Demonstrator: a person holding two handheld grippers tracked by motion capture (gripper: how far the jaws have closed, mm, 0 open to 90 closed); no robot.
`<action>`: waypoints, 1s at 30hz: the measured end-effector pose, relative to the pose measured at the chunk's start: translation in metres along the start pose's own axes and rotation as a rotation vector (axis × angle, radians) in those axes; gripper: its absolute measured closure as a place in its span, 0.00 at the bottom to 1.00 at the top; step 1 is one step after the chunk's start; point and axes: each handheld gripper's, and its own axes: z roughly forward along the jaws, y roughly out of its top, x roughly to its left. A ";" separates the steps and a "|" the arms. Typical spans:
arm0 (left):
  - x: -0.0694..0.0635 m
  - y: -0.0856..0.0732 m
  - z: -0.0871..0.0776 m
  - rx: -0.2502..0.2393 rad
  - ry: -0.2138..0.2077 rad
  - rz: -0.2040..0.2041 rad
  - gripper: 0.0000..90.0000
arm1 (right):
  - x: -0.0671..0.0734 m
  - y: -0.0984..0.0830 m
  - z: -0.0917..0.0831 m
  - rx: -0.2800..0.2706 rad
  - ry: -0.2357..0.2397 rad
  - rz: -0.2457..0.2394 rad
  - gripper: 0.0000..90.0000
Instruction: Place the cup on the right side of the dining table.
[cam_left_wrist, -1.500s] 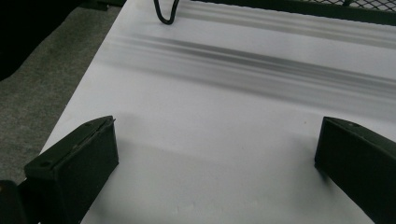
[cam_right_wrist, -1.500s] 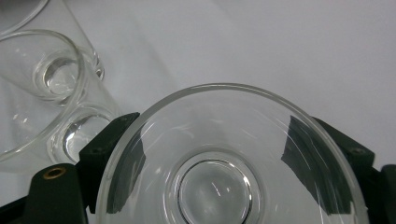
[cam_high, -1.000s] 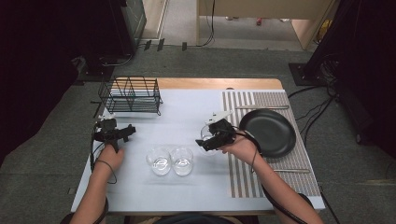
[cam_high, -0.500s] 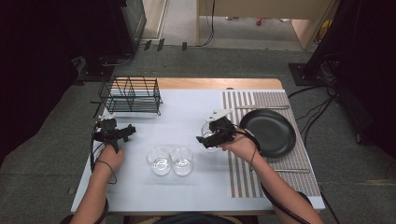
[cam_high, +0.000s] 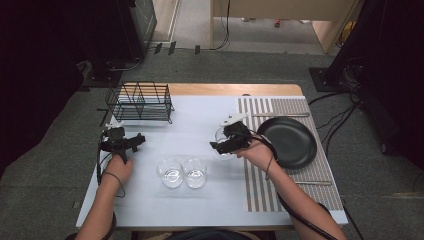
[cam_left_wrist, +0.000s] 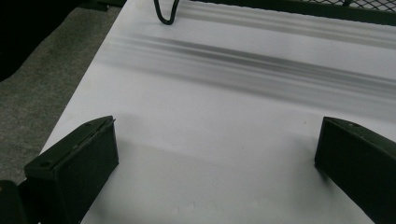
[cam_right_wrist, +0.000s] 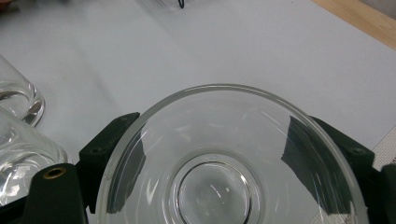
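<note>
Beside the black plate (cam_high: 287, 141), the right gripper (cam_high: 227, 142) clamps an unlabelled glass (cam_right_wrist: 233, 163)

- No text, label, brand, number or sign can be read in any of the three views.
- The clear round drinking glasses, the black wire rack, the black round plate, the striped grey placemat and the white tabletop all show plain, unmarked surfaces.

A wire rack (cam_high: 140, 101), black plate (cam_high: 287, 142) and striped mat (cam_high: 260, 180) lie about.
</note>
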 end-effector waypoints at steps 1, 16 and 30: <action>0.000 0.000 0.000 0.000 0.000 0.000 0.00 | -0.001 0.001 0.001 0.001 -0.001 0.007 0.21; 0.000 0.000 0.000 0.000 0.000 -0.001 0.00 | -0.009 0.005 0.006 0.000 -0.011 0.041 0.21; 0.000 0.000 0.000 -0.001 0.000 -0.001 0.00 | -0.011 0.009 0.010 0.002 -0.029 0.031 0.21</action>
